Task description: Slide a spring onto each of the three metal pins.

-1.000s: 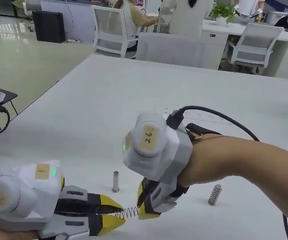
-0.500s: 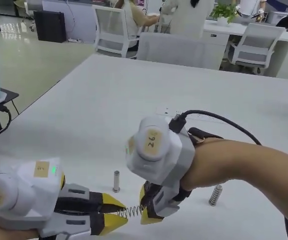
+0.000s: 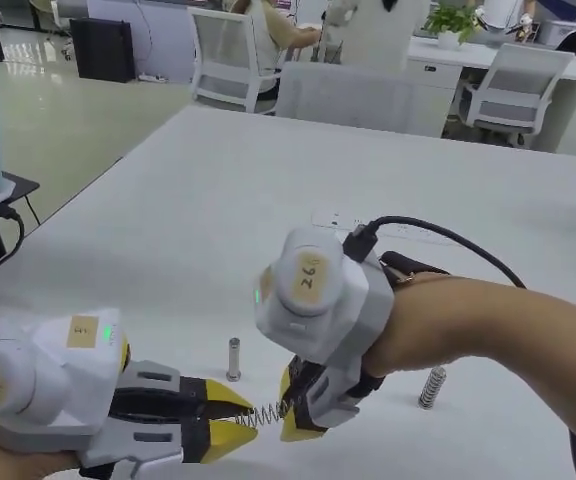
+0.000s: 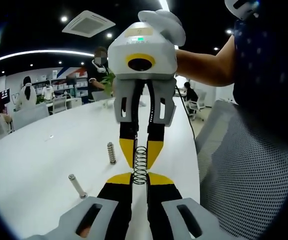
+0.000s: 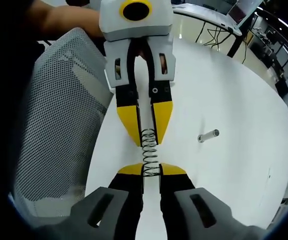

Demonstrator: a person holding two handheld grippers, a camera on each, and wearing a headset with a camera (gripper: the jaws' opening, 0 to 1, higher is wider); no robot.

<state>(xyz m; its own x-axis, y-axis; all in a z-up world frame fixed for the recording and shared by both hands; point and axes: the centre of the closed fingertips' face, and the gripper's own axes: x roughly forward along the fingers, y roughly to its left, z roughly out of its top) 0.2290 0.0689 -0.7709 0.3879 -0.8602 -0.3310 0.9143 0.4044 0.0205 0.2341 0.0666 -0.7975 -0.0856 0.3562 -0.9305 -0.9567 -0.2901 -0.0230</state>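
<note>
Movement: almost none since the earlier head views. Both grippers stay clamped on one spring, at the same spot over the table [image 3: 168, 220].
Left gripper [image 4: 140, 179]: jaws pinched on one end of the spring [image 4: 140, 162].
Right gripper [image 5: 150, 170]: jaws pinched on the opposite end, tips facing the left gripper's.
Spring: held clear of the table, bridging the two sets of tips.
Bare pin [image 3: 234, 358]: upright, at 11 o'clock from the spring in the head view — near, not touching.
Second spring [image 3: 431, 388]: upright at 3 o'clock, well apart; whether a pin is inside cannot be told.
Task meaning: judged a regrip or handover — one gripper must release to free an end for the bare pin.
</note>
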